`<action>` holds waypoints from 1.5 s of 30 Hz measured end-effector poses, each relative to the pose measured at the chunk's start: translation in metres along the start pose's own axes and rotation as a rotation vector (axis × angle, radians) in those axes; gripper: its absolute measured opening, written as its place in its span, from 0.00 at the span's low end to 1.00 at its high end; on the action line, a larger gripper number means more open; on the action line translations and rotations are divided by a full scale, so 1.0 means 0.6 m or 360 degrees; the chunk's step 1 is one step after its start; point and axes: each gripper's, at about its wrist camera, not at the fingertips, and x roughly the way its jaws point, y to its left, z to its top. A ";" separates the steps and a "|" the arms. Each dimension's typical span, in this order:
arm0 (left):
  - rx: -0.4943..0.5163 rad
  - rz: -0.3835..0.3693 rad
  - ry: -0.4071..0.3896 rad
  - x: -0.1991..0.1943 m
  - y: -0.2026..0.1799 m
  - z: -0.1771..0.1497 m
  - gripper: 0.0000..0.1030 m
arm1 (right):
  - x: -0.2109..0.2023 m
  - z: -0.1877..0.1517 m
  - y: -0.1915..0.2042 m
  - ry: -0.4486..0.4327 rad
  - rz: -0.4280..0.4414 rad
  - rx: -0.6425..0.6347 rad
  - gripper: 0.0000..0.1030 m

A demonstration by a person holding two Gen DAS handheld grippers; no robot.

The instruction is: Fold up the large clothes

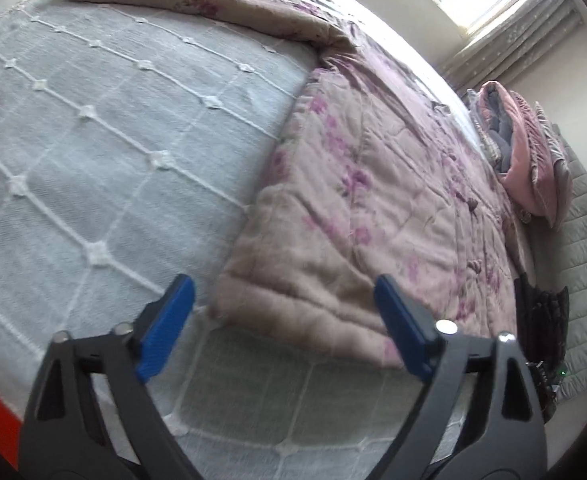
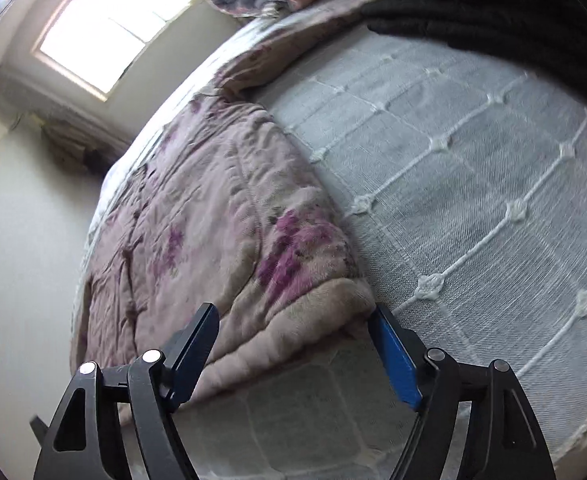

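Observation:
A large padded pink garment with purple flowers [image 1: 373, 208] lies spread on a bed with a pale quilted cover [image 1: 93, 140]. My left gripper [image 1: 283, 300] is open, its blue pads either side of the garment's near hem corner, just above the cover. In the right wrist view the same garment [image 2: 213, 220] lies on the cover [image 2: 473, 200]. My right gripper [image 2: 293, 324] is open around another thick folded hem corner. Neither gripper holds anything.
A sleeve or flap of the garment [image 1: 197, 4] stretches across the far cover. Folded pink and grey bedding [image 1: 529, 152] is piled near a padded headboard [image 1: 585, 240]. Dark fabric [image 2: 493, 8] lies at the top right. A bright window [image 2: 113, 24] is behind.

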 end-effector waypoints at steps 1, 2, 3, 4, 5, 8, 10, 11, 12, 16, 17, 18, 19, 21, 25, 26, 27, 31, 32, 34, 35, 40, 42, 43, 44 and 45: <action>0.0010 0.0008 0.0018 0.008 -0.003 0.001 0.77 | 0.007 0.001 -0.002 -0.0020 -0.0006 0.0015 0.75; 0.0020 0.0032 0.0034 0.018 -0.010 0.001 0.77 | 0.014 0.001 -0.005 -0.0019 0.0007 0.0024 0.70; 0.0035 0.0055 0.0023 0.023 -0.015 0.001 0.77 | 0.020 0.001 -0.009 -0.0007 0.0030 0.0043 0.69; 0.0056 0.0070 0.0008 0.026 -0.018 0.002 0.77 | 0.021 0.000 -0.008 -0.0025 0.0035 0.0060 0.69; 0.0079 0.0084 -0.0005 0.030 -0.023 0.004 0.77 | 0.017 0.000 -0.005 -0.0047 0.0039 0.0038 0.69; 0.0076 0.0094 -0.0022 0.039 -0.025 0.012 0.81 | 0.030 0.004 0.005 -0.0038 -0.0008 -0.0046 0.69; 0.0083 0.0092 -0.0016 0.047 -0.027 0.016 0.87 | 0.035 0.010 0.003 -0.0057 -0.0005 -0.0049 0.69; 0.0093 0.0099 -0.0013 0.049 -0.029 0.017 0.90 | 0.037 0.012 0.002 -0.0060 -0.0007 -0.0056 0.69; 0.0110 0.0099 -0.0009 0.054 -0.035 0.017 0.95 | 0.038 0.013 0.003 -0.0064 -0.0011 -0.0066 0.69; 0.0217 0.0194 -0.0012 0.063 -0.052 0.008 0.99 | 0.043 0.018 0.004 -0.0064 0.0016 -0.0067 0.71; 0.0222 0.0203 -0.0018 0.061 -0.052 0.006 0.99 | 0.043 0.019 0.003 -0.0058 0.0028 -0.0063 0.71; 0.0196 0.0194 -0.0033 0.056 -0.051 0.004 0.99 | 0.045 0.021 0.004 -0.0055 0.0036 -0.0063 0.70; 0.0155 0.0159 -0.0051 0.048 -0.048 0.002 0.99 | 0.044 0.021 0.004 -0.0054 0.0046 -0.0061 0.70; 0.0123 0.0127 -0.0049 0.045 -0.043 0.002 0.99 | 0.043 0.023 -0.001 -0.0048 0.0095 -0.0033 0.69; 0.0098 0.0211 -0.0030 0.044 -0.037 0.005 0.96 | 0.042 0.025 -0.016 -0.0022 0.0180 0.0059 0.69; 0.0084 0.0203 -0.0040 0.039 -0.037 0.005 0.96 | 0.041 0.025 -0.017 -0.0021 0.0186 0.0064 0.69; 0.0080 0.0195 -0.0052 0.034 -0.037 0.006 0.96 | 0.041 0.024 -0.016 -0.0018 0.0188 0.0058 0.68; 0.0113 0.0206 0.0000 0.050 -0.037 0.003 0.95 | 0.042 0.022 -0.018 -0.0023 0.0204 0.0078 0.48; 0.0119 0.0208 -0.0012 0.051 -0.037 -0.002 0.95 | 0.044 0.021 -0.018 -0.0011 0.0229 0.0087 0.40; 0.0148 0.0196 -0.0035 0.048 -0.043 -0.006 0.95 | 0.047 0.019 -0.013 0.0001 0.0226 0.0066 0.37; 0.0142 0.0178 -0.0035 0.045 -0.043 -0.005 0.93 | 0.048 0.019 -0.011 -0.0001 0.0218 0.0054 0.37; 0.0016 0.0125 -0.0049 0.024 -0.014 0.003 0.88 | 0.051 0.020 -0.014 0.0005 0.0255 0.0080 0.35; -0.0003 0.0118 -0.0051 0.021 -0.003 0.001 0.88 | 0.049 0.016 -0.015 0.0004 0.0256 0.0082 0.35; -0.0004 0.0110 -0.0054 0.020 -0.002 0.000 0.88 | 0.048 0.016 -0.014 0.0002 0.0255 0.0082 0.35; 0.0003 0.0113 -0.0057 0.020 -0.003 -0.002 0.88 | 0.048 0.016 -0.014 0.0001 0.0254 0.0082 0.35; 0.0013 0.0129 -0.0055 0.020 -0.007 -0.002 0.88 | 0.048 0.015 -0.014 0.0000 0.0254 0.0081 0.35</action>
